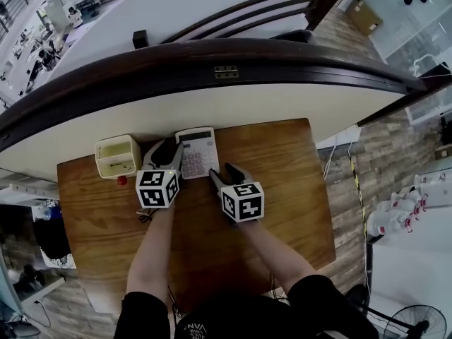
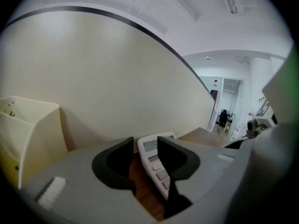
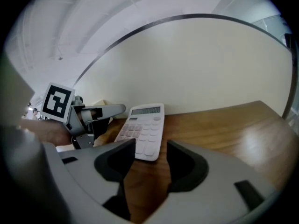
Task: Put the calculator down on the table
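A white calculator (image 1: 198, 152) lies flat on the wooden table (image 1: 282, 182), close to the pale curved wall. My left gripper (image 1: 167, 150) is at its left edge. In the left gripper view the jaws (image 2: 145, 160) stand open, with the calculator (image 2: 152, 149) low between them beside the right jaw and no pad pressing on it. My right gripper (image 1: 226, 174) sits just short of the calculator's near right corner. Its jaws (image 3: 151, 160) are open and empty, and the calculator (image 3: 145, 129) lies ahead of the left jaw's tip.
A cream open-topped box (image 1: 116, 156) stands on the table left of the calculator, with a small red thing (image 1: 122, 181) in front of it. A dark curved rail (image 1: 226, 55) tops the wall behind. The table's right edge (image 1: 321, 189) drops to the floor.
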### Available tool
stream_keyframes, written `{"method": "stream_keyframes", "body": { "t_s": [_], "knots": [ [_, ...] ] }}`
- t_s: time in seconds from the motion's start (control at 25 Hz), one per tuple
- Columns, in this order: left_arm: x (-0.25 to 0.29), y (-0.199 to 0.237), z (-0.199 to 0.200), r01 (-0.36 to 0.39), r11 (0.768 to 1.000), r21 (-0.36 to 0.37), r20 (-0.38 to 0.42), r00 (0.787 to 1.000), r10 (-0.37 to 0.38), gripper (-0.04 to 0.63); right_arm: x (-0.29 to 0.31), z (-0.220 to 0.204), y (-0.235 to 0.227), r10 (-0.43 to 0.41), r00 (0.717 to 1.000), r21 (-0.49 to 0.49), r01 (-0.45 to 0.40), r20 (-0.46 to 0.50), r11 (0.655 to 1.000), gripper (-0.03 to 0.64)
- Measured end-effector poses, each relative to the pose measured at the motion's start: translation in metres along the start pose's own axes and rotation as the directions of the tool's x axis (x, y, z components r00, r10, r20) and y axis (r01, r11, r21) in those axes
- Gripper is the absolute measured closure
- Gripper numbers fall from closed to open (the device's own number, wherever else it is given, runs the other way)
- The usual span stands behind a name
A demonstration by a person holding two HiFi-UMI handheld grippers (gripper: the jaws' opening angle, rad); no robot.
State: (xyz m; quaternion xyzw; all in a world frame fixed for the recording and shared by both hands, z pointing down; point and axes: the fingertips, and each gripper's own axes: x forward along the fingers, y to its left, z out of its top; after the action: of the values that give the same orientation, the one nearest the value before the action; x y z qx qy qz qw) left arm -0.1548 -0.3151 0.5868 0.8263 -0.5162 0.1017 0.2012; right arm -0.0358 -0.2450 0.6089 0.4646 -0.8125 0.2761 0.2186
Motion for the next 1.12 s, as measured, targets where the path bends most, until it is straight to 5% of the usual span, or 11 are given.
{"method": "stream_keyframes", "body": {
  "t_s": [0.36, 0.52, 0.72, 1.12],
  "knots": [
    [-0.049, -0.017, -0.006, -0.035, 0.999, -0.039, 0.003, 0.999, 0.035, 0.453, -0.051, -0.003, 0.009, 0.018, 0.997, -0.013, -0.017, 0.072, 1.0, 0.44],
    [-0.076, -0.032, -0.014, -0.05, 0.998, -0.048, -0.002, 0.999, 0.049, 0.456, -0.075, -0.007, 0.014, 0.036, 0.995, -0.044, -0.032, 0.094, 0.999, 0.497],
    [-0.11, -0.059, -0.027, -0.044, 0.998, -0.055, -0.012, 0.999, 0.043, 0.551, -0.103, -0.011, 0.018, 0.056, 0.992, -0.065, -0.048, 0.117, 0.997, 0.55],
    [-0.164, -0.102, -0.042, -0.081, 0.995, -0.057, -0.006, 0.997, 0.081, 0.583, -0.144, -0.031, 0.028, 0.126, 0.985, -0.108, -0.113, 0.117, 0.988, 0.577]
  ]
}}
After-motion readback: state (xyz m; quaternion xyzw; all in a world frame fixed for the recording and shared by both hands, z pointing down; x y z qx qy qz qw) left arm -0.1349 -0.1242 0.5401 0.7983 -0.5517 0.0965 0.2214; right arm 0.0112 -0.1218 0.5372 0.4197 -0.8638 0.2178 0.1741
